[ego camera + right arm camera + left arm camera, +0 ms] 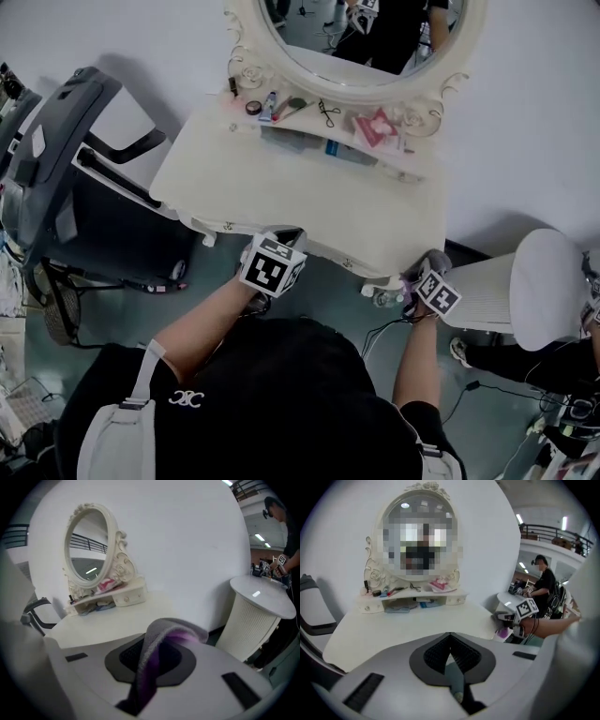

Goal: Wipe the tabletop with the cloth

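The cream tabletop (300, 197) of a dressing table lies ahead of me, bare in its middle. My right gripper (427, 279) hangs off the table's front right corner, shut on a grey and purple cloth (413, 277). In the right gripper view the cloth (154, 644) arches up out of the pinched jaws and hides the tips of the right gripper (158, 641). My left gripper (281, 240) sits at the front edge near the middle. In its own view the left gripper (450, 639) is shut with nothing in it, and the tabletop (408, 625) spreads beyond.
An oval mirror (366, 37) stands at the back above a small shelf (319, 117) holding cosmetics and scissors. A dark exercise machine (66, 178) stands to the left, a white round side table (553, 281) to the right. A person (543, 581) stands far right.
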